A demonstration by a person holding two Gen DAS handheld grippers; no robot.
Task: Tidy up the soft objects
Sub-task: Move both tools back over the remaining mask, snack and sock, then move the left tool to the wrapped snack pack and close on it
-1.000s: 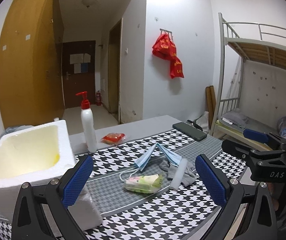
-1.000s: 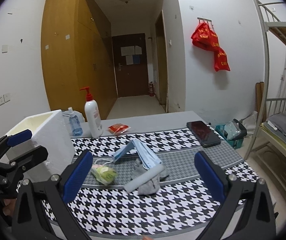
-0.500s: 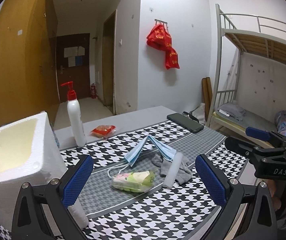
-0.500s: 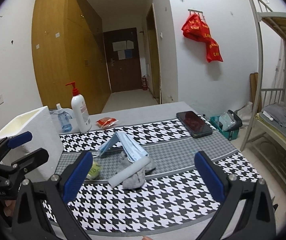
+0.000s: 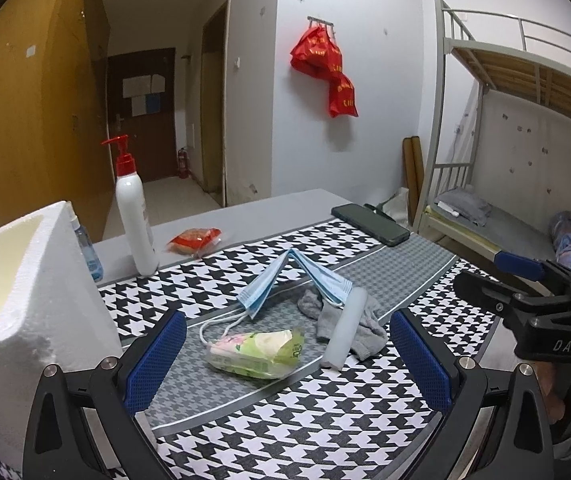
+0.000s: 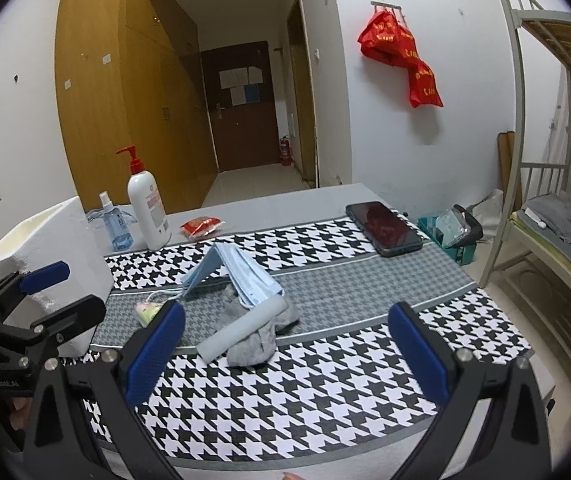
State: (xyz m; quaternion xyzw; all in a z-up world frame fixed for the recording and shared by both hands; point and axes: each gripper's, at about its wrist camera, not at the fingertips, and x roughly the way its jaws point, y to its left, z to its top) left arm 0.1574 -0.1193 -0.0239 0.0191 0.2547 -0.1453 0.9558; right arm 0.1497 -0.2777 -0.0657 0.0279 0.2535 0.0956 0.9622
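grey, limp sock (image 5: 359,326) crumpled mid-table on the checked cloth (image 5: 305,424), with a pale foam roll (image 5: 345,328) lying across it. just behind, blue face masks (image 5: 297,280) propped like a tent, ear loops trailing toward a green tissue pack (image 5: 257,350) in crinkly film. all light and yielding, probably; sock best pinched at a raised fold, masks at the folded ridge, not by the loops; pack likely slippery, so taken across its short width; roll across the middle, squeezed gently.

to the left, a white foam box (image 5: 25,288), open on top, likely the place for them. behind it a pump bottle (image 5: 133,216), a small spray bottle (image 6: 115,224), a red packet (image 5: 195,240); farther right a phone (image 5: 369,224).

left gripper (image 5: 289,364) hanging above the near edge, blue pads spread wide, nothing between them. right gripper (image 6: 285,350) likewise spread and empty, aimed at the sock.

against a second ago: foam box slid further left in the left view, pile now closer and more centred; right view drawn nearer too.
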